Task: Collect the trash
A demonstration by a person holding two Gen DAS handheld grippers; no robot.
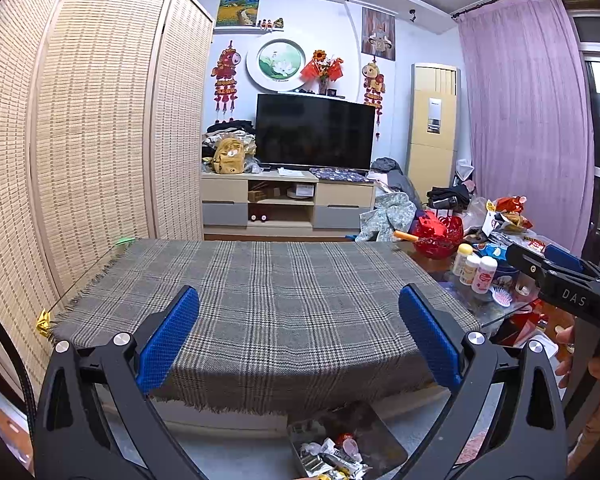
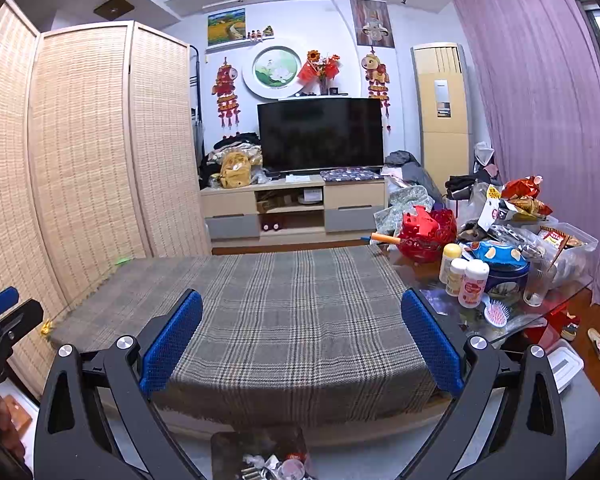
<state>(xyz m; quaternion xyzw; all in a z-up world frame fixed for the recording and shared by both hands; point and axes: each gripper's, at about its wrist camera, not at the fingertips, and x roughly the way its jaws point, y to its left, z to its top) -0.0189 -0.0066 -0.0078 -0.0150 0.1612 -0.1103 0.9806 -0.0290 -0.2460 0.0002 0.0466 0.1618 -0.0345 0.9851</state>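
Left wrist view: my left tongs (image 1: 299,334) stand wide open and hold nothing; the blue pads (image 1: 168,342) hover above the near edge of the table (image 1: 496,320). The plaid cloth (image 1: 268,300) over it carries no item. The trash (image 1: 332,458) lies in a dark bin (image 1: 384,440) on the floor, just below the table's front edge and between the tong arms. My right tongs (image 1: 540,264) enter at the right edge of this view, side-on.

Risk, as I judge it: the bin sits low and close to the table, so a straight descent could strike the table edge or snag the cloth fringe. The wrappers look thin and loose; a shallow pinch may slip off.

Right wrist view: my right tongs (image 2: 302,338) are equally wide open and empty, over the same cloth (image 2: 292,312). The bin (image 2: 236,452) with its trash (image 2: 276,466) sits at the bottom edge, partly cut off. The right end of the table is crowded with bottles (image 2: 466,280), a blue tin (image 2: 504,276), a hairbrush (image 2: 496,314) and snack bags (image 2: 524,196); a wide sweep could topple them.

Room: woven screens (image 2: 84,152) at left, a television (image 2: 320,136) on a low cabinet (image 2: 296,208) ahead, a purple curtain (image 2: 540,100) at right.
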